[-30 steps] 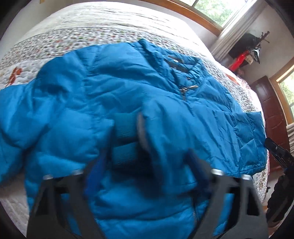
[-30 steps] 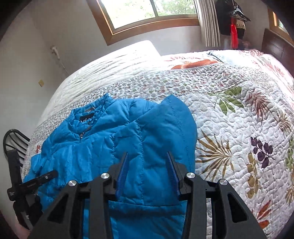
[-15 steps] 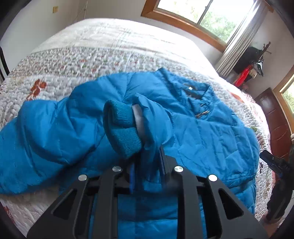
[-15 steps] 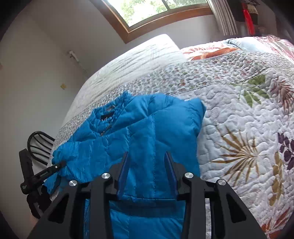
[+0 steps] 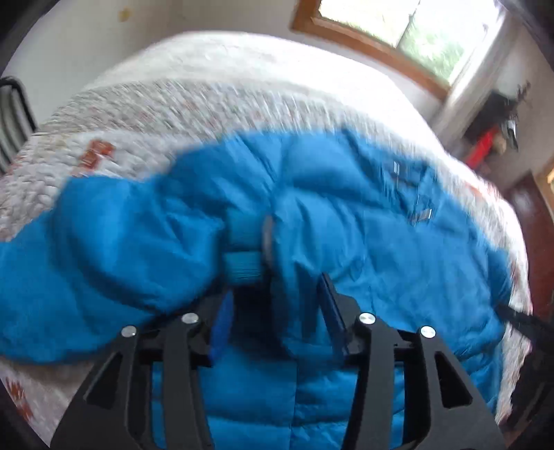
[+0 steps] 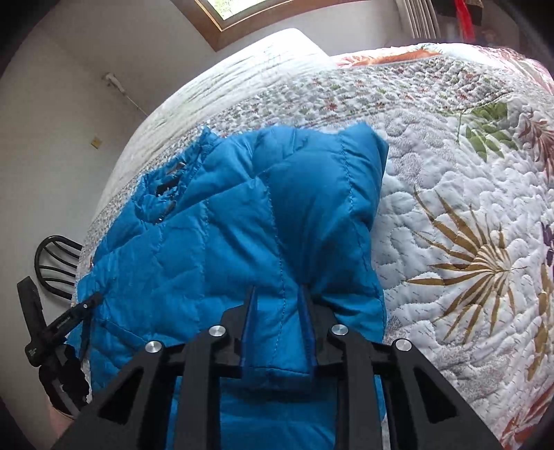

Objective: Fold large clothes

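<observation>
**Two grippers on one blue puffer jacket**

Both grippers are working a blue puffer jacket (image 6: 194, 249) that's spread out on a bed with a white floral quilt (image 6: 467, 214).

Right gripper (image 6: 278, 294): the fingers are pinched in on a fold of the jacket's lower right part, with fabric bunched up between the blue pads (image 6: 306, 332). The jacket's right side is folded over onto the front, so its outer edge runs straight along the quilt. The collar (image 6: 169, 183) and zipper top sit toward the upper left in this view, pointing at the pillow end of the bed.

Left gripper (image 5: 277, 294): this view is heavily motion-blurred. The fingers stand apart, and the sleeve end with its ribbed knit cuff (image 5: 242, 263) sits just ahead of them, in the gap. I honestly can't tell if the pads are pressing on it or just around it. The rest of the left sleeve (image 5: 114, 249) bulges off to the left over the quilt.

Background stuff: a wood-framed window (image 5: 398, 31) behind the bed and a black chair (image 6: 57, 266) by the wall on the left side.
</observation>
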Motion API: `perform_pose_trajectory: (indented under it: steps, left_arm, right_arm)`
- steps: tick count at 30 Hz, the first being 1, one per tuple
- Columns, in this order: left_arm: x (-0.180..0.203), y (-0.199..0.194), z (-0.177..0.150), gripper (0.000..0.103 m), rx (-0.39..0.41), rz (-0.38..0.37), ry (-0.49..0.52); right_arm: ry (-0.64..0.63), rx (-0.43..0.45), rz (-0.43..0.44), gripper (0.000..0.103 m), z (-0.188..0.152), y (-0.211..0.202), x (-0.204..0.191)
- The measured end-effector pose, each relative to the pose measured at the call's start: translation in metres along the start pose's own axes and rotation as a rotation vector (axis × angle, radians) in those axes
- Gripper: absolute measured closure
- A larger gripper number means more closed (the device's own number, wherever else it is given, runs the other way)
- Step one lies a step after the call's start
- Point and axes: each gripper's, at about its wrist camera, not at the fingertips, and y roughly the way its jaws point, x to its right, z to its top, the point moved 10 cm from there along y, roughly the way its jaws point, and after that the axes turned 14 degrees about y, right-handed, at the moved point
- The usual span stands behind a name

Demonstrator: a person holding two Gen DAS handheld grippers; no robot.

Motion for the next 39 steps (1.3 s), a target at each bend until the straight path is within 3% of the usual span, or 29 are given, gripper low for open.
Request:
perform_pose_trajectory:
  steps: [2, 4, 7, 10, 14, 22, 24, 27, 29, 32, 39]
  left_arm:
    - [0.008, -0.026, 0.01, 0.051, 0.068, 0.049, 0.04]
    - [0.034, -0.039, 0.013, 0.046, 0.084, 0.028, 0.104]
    - [0.076, -0.027, 0.007, 0.046, 0.04, -0.026, 0.183]
    - [0.096, 0.001, -0.006, 0.046, -0.021, -0.002, 0.226]
    - [0.095, 0.04, -0.027, 0.044, -0.102, -0.009, 0.235]
    - [0.095, 0.05, -0.034, 0.043, -0.055, -0.007, 0.264]
    - [0.095, 0.042, -0.035, 0.044, -0.058, -0.022, 0.249]
    - [0.086, 0.024, -0.031, 0.041, -0.068, -0.048, 0.211]
    - [0.064, -0.001, -0.025, 0.031, -0.031, -0.043, 0.157]
    - [0.015, -0.039, -0.027, 0.027, 0.012, 0.0, 0.088]
    - [-0.159, -0.103, -0.09, 0.022, -0.022, 0.251, -0.147]
  right_arm:
    - [-0.046, 0.021, 0.035, 0.073, -0.005, -0.015, -0.021]
    - [-0.091, 0.013, 0.055, 0.073, -0.015, -0.017, -0.04]
    - [-0.142, -0.037, 0.046, 0.073, -0.031, 0.003, -0.056]
    - [-0.127, -0.092, -0.027, 0.073, -0.039, 0.033, -0.048]
    - [-0.116, -0.106, -0.046, 0.076, -0.042, 0.052, -0.036]
    - [-0.144, -0.094, -0.063, 0.078, -0.047, 0.058, -0.031]
    - [-0.154, -0.099, -0.075, 0.076, -0.046, 0.053, -0.035]
    - [-0.188, -0.031, -0.055, 0.062, -0.039, 0.021, -0.047]
    - [-0.19, 0.012, -0.058, 0.059, -0.033, 0.004, -0.048]
    - [-0.169, 0.051, -0.069, 0.059, -0.024, -0.015, -0.039]
    - [-0.109, 0.043, -0.139, 0.059, -0.013, -0.005, -0.012]
